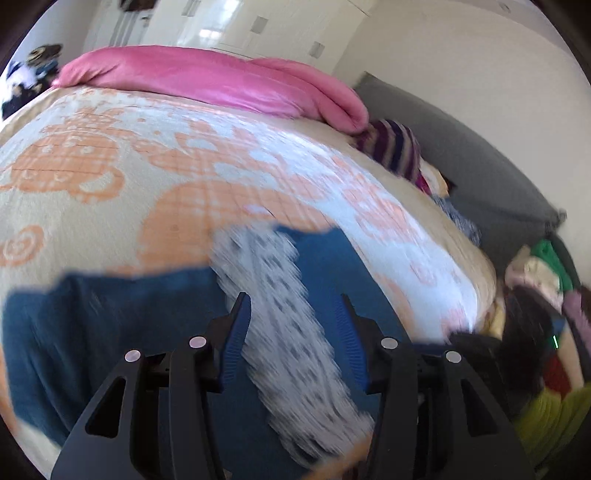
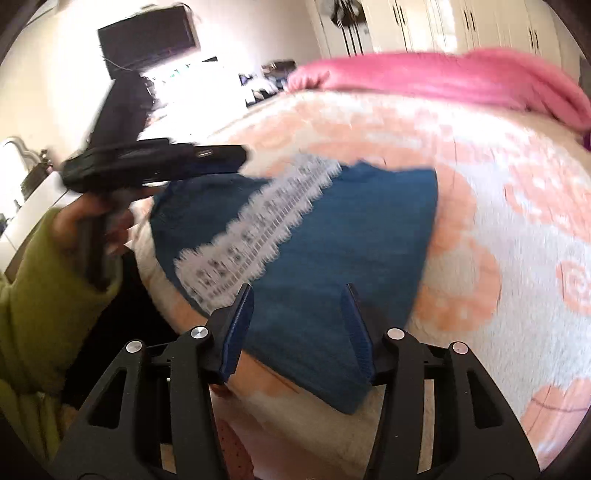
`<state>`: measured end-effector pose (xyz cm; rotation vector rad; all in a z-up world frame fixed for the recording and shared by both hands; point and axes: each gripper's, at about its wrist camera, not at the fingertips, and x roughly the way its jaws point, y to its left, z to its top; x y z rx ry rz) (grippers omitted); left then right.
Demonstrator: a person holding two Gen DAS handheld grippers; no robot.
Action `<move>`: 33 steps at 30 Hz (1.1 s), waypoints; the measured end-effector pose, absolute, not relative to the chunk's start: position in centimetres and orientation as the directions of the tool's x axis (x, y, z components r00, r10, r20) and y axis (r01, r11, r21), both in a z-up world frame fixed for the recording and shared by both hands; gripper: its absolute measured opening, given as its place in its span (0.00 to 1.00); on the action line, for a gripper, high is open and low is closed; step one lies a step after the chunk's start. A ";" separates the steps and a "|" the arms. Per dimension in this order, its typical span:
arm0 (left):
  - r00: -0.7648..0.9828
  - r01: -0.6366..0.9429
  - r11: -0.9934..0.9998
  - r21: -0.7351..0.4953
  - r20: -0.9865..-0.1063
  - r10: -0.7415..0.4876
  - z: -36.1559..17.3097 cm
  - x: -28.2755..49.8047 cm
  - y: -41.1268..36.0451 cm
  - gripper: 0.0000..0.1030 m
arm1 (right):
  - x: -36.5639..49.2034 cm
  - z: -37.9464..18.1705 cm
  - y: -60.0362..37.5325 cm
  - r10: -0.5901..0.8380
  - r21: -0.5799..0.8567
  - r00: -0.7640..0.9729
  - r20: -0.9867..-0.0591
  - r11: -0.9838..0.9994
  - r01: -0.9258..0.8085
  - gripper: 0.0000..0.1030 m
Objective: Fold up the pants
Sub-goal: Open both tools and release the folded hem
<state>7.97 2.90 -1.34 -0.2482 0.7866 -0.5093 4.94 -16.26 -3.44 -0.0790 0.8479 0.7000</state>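
Note:
Blue pants (image 2: 343, 240) with a white lace stripe (image 2: 258, 225) lie folded on the bed's patterned blanket (image 2: 517, 229). In the left wrist view the pants (image 1: 110, 325) fill the lower part, the lace stripe (image 1: 288, 325) running between my fingers. My left gripper (image 1: 293, 297) is open just above the pants, holding nothing. It also shows in the right wrist view (image 2: 155, 162), held by a hand in a green sleeve. My right gripper (image 2: 297, 288) is open over the near end of the pants, holding nothing.
A pink duvet (image 1: 207, 77) lies bunched along the far side of the bed. A striped garment (image 1: 395, 147) and a pile of clothes (image 1: 543, 295) sit at the right by a grey headboard (image 1: 480, 158). White wardrobes (image 2: 461, 26) stand behind.

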 end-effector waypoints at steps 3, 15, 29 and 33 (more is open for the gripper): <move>0.535 0.373 0.863 -0.342 -0.681 -0.500 -3.2 5.9 0.5 0.45 | 5.3 -5.4 -16.5 0.480 0.192 0.421 -0.770 0.803 -0.565 0.41; 0.541 0.351 0.884 -0.309 -0.704 -0.460 -4.1 3.0 1.2 0.46 | 4.6 -4.1 -18.8 0.550 0.271 0.444 -0.707 0.791 -0.549 0.50; 0.558 0.233 0.820 -0.523 -0.619 -0.553 -1.6 14.6 4.9 0.61 | 13.2 -0.6 -20.3 0.482 0.216 0.529 -0.698 0.847 -0.486 0.61; 0.531 0.170 0.818 -0.550 -0.648 -0.546 -3.6 17.4 5.3 0.61 | 17.4 -0.9 -19.9 0.483 0.245 0.508 -0.713 0.851 -0.465 0.61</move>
